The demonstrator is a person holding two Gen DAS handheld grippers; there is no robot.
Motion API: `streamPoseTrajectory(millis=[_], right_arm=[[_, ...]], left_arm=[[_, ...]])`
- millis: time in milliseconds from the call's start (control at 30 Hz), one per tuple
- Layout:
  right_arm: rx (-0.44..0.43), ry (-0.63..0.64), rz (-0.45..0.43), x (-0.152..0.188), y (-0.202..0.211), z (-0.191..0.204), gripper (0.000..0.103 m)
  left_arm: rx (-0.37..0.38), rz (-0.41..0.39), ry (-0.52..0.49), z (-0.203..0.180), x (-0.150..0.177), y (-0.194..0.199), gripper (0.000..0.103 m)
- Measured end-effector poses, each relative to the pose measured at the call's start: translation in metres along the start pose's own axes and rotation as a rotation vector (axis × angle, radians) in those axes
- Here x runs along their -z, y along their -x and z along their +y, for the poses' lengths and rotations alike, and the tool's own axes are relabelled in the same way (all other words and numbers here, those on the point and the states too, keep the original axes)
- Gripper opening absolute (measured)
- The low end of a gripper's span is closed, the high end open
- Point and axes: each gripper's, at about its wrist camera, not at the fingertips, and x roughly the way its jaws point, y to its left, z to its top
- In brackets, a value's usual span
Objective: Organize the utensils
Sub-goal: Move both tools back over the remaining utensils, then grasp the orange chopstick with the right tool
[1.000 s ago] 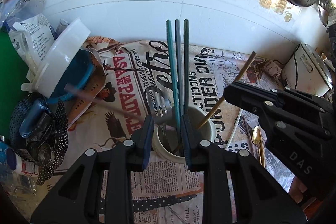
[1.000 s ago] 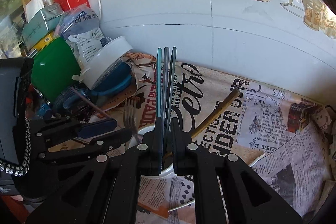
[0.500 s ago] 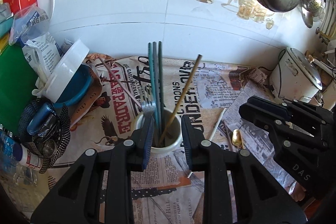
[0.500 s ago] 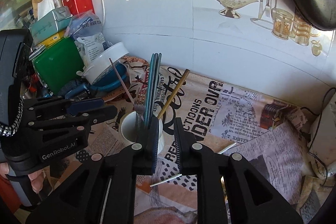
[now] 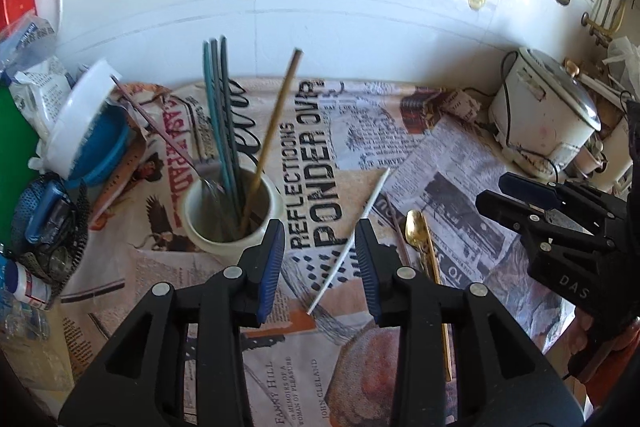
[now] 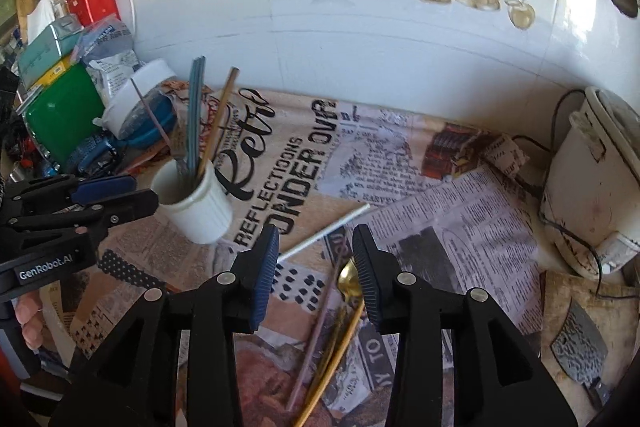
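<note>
Utensils stand in the white cup on the newspaper-covered counter: three teal chopsticks, a brown stick, a fork. Right of the cup I see a white chopstick and gold spoon lying loose. My left gripper and right gripper have both just been opening; each stands parted, with nothing grasped.

One cup, three teal chopsticks
</note>
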Motion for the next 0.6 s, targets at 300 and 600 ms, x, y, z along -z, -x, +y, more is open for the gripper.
streamPoseTrajectory(millis=[300, 600], right_arm=[[0.056, -0.111, 0.197, 0.057, -0.05, -0.042, 0.035], [0.064, -0.177, 0.32, 0.093, -0.094, -0.05, 0.035]], left_arm=[[0.018, 0.142, -0.025, -0.017, 0.029, -0.049, 0.035], [0.053, 0.241, -0.043, -0.03, 0.047, -0.086, 0.035]])
